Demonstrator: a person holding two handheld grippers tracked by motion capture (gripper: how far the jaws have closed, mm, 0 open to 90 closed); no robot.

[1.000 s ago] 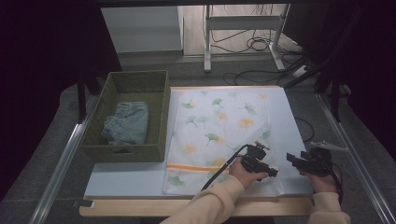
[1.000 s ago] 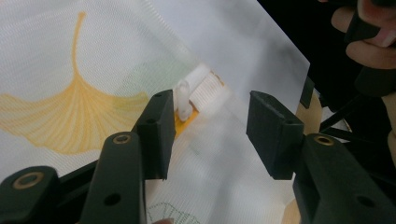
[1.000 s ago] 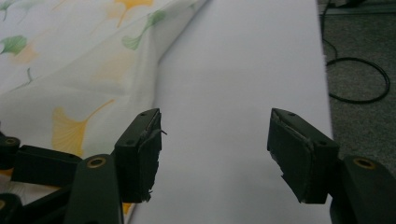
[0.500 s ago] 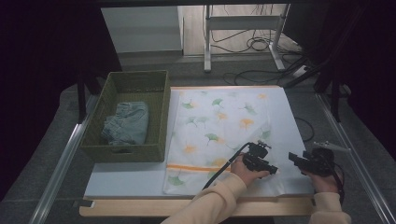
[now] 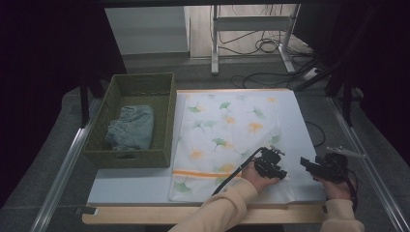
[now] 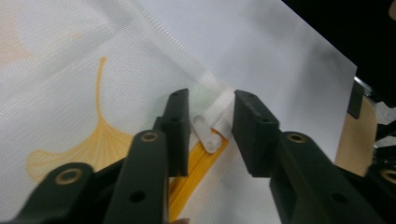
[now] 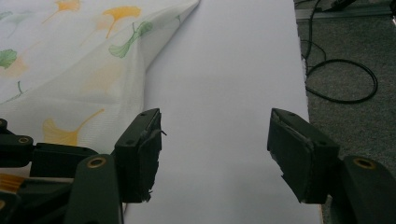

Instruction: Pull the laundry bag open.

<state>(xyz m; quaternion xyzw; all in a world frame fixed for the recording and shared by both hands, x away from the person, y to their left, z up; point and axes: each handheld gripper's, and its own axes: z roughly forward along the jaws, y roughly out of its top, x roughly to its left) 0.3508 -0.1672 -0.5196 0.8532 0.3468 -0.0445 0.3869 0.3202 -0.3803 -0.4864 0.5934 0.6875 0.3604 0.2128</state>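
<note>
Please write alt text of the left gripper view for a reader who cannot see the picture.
The left tongs hover low over a white cloth with a ginkgo-leaf print; their two black jaws, which have just been closing, stand either side of a small white zipper pull at the end of an orange zipper. They do not yet press on it.

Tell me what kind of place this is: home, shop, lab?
Most likely a lab recording bench, not a home: a white table with dark curtains around it, loose cables on the floor beyond, and a staged setup of a leaf-print pillowcase beside a woven basket.
</note>
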